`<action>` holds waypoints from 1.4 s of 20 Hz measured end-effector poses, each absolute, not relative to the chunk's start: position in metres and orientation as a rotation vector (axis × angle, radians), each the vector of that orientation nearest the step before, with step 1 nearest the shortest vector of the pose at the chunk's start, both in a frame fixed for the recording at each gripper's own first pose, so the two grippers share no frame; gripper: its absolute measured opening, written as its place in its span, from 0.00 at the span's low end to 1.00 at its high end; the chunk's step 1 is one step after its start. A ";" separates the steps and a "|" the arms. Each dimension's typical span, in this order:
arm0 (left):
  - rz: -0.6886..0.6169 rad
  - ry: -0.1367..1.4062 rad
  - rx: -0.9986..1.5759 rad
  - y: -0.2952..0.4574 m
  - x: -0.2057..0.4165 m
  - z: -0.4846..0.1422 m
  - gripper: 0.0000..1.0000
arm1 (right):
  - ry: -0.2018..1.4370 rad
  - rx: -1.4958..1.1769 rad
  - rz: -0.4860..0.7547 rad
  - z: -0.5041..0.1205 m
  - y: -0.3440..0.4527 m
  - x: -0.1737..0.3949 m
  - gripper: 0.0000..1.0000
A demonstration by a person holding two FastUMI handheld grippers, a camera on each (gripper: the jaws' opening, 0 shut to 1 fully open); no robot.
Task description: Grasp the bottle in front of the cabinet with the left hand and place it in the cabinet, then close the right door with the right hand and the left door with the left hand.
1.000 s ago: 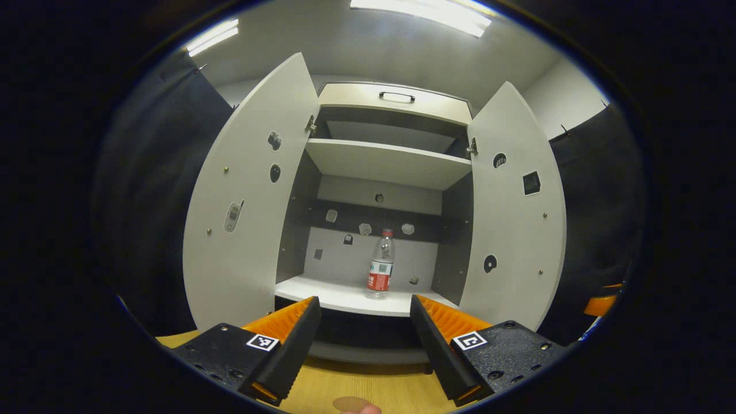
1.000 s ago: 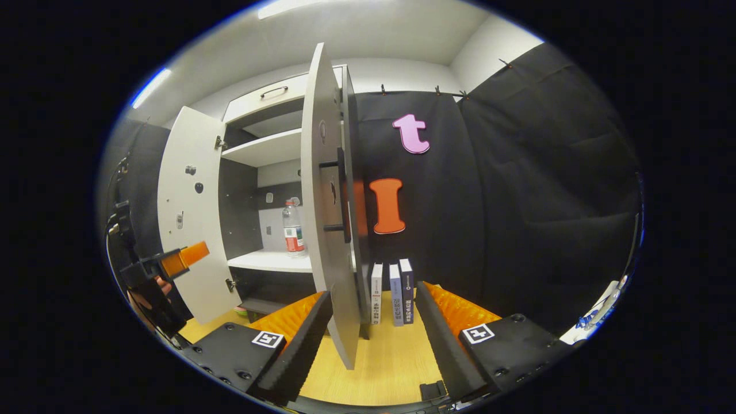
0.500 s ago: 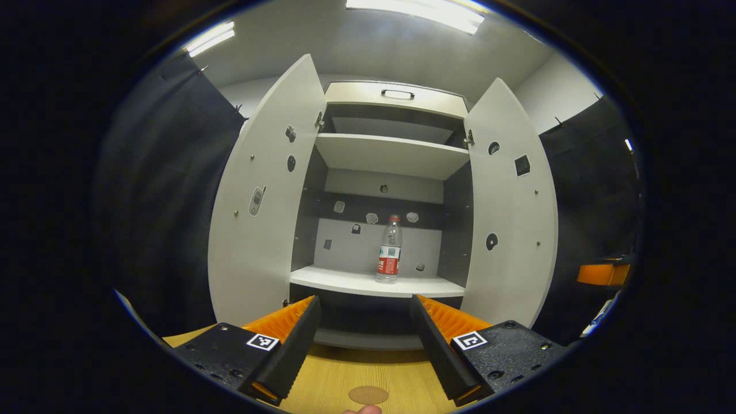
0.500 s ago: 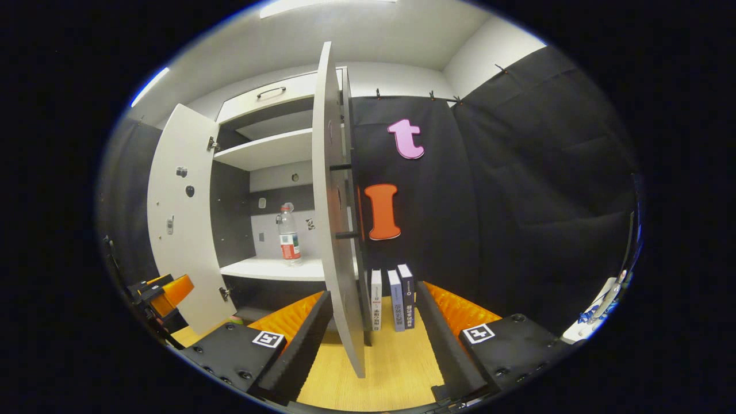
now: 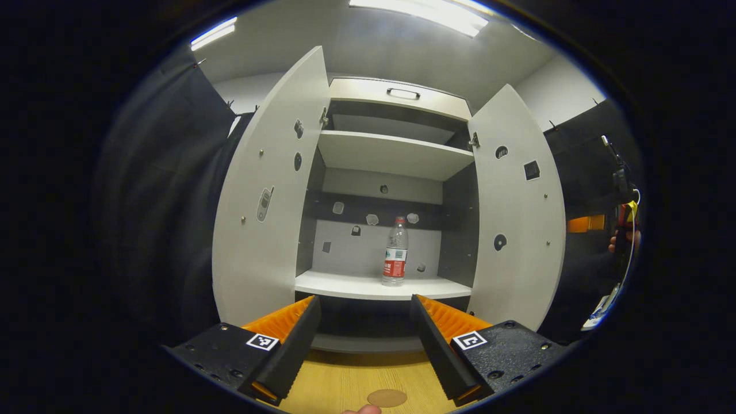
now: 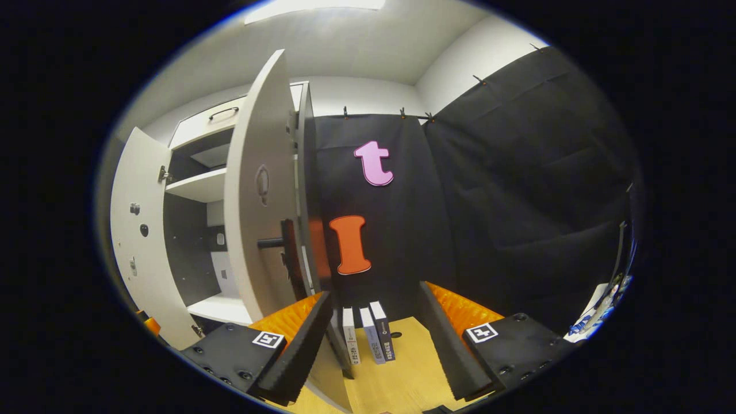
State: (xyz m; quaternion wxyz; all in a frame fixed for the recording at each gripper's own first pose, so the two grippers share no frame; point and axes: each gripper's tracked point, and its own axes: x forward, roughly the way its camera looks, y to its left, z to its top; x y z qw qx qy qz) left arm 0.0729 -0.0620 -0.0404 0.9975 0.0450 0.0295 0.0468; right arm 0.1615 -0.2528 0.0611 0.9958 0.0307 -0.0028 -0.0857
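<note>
A clear plastic bottle (image 5: 394,259) with a red label stands upright on the cabinet's lower shelf (image 5: 345,286), right of the middle. Both white doors hang open: the left door (image 5: 264,195) and the right door (image 5: 517,213). My left gripper (image 5: 365,345) is open and holds nothing, low over the table in front of the cabinet. My right gripper (image 6: 374,345) is open beside the outer face of the right door (image 6: 256,207), below its dark handle (image 6: 282,244). In the left gripper view the right gripper (image 5: 583,223) is behind the right door's edge, with a hand (image 5: 624,241) holding it.
Three books (image 6: 368,339) stand upright on the wooden table (image 6: 402,374) between the cabinet's side and the black cloth wall. A small round brown disc (image 5: 386,397) lies on the table near my left gripper. An upper shelf (image 5: 391,152) and a drawer (image 5: 402,95) sit above.
My right gripper has swung from the right door's edge round to its outer face, so the bottle has dropped out of its view. In the left gripper view it has risen. The left gripper has barely shifted.
</note>
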 end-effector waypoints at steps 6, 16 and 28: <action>0.119 0.058 0.072 -0.038 0.077 -0.047 0.95 | -0.016 0.019 -0.180 0.077 -0.253 0.188 0.97; 0.138 0.046 0.059 -0.028 0.087 -0.052 0.95 | -0.005 -0.042 -0.150 0.076 -0.232 0.186 0.97; 0.174 0.031 0.081 -0.003 0.084 -0.045 0.95 | 0.038 0.053 0.060 0.058 -0.119 0.201 0.97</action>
